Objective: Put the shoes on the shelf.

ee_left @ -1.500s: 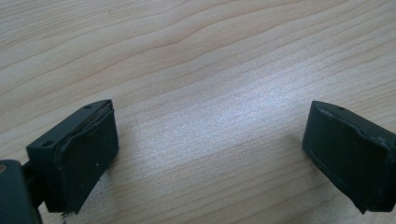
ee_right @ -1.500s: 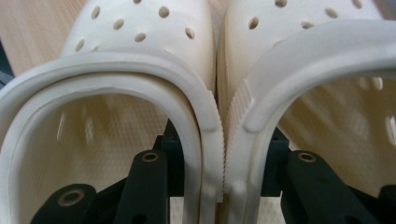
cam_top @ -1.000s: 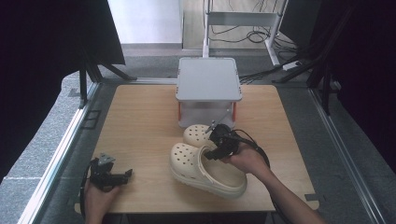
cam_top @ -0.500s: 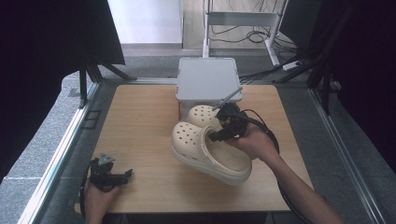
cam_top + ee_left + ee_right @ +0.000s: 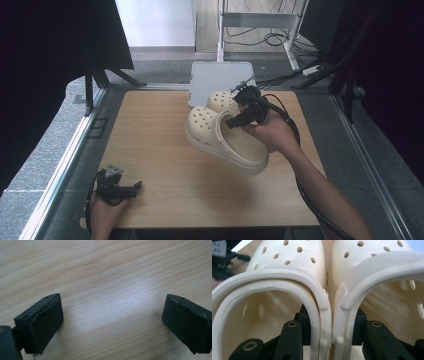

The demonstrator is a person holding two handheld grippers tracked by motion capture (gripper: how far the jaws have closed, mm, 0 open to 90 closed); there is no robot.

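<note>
Two cream clogs with holes in their toes are pinched side by side, lifted off the wooden table [image 5: 150,130]. The nearer clog [image 5: 222,137] tilts toe-up to the left; the farther clog [image 5: 223,100] sits behind it. My right gripper [image 5: 236,118] is shut on their touching inner walls. In the right gripper view one jaw sits inside the left clog [image 5: 274,270] and the other inside the right clog [image 5: 372,265], the right gripper [image 5: 331,323] squeezing both walls together. My left gripper [image 5: 135,187] rests at the table's front left corner, and the left gripper [image 5: 112,317] stands open over bare wood.
A white box [image 5: 220,80] stands at the table's far edge, just behind the raised clogs. A black cable loops from the right gripper along the forearm. Dark curtains and metal frame rails flank the table on both sides.
My right gripper has risen with both clogs, off the table and toward the white box at the back. The left gripper has stayed in place.
</note>
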